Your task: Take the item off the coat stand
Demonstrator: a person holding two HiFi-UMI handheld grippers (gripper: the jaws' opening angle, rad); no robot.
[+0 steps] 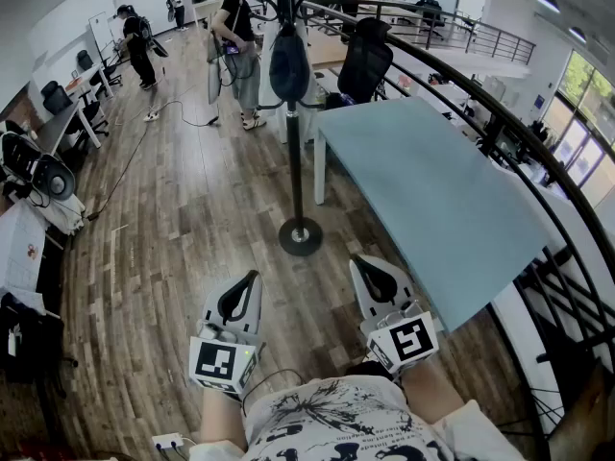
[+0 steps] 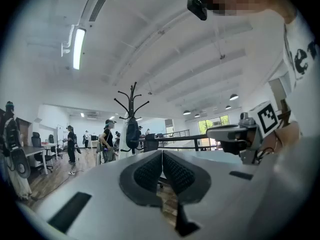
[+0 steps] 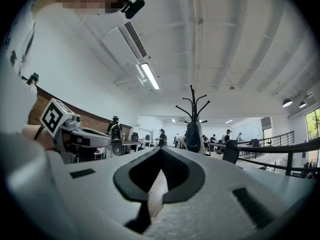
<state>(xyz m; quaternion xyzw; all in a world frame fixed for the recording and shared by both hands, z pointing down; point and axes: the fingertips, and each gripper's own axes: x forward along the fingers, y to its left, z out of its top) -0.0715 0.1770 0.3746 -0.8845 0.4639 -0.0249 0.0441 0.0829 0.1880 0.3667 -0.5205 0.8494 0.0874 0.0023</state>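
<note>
**Soft dark item hanging high on the stand, both tongs closed**

The dark blue, drop-shaped fabric item point(image 1: 288, 62) hangs from an upper hook of the black metal coat stand point(image 1: 295, 166), against the pole and well above the stand's round base. It looks limp and rounded, narrow at the top and fuller below. I cannot tell whether it is a cap or a small bag.

I judge it to be light and soft, so it should fold under a grip and not slip or break. The best place to take hold seems the narrow upper part near the hook, lifting it up and off.

The left tongs point(image 1: 253, 279) and the right tongs point(image 1: 363, 262) are pressed together with nothing between them, level, on the near side of the stand and well apart from it.
</note>
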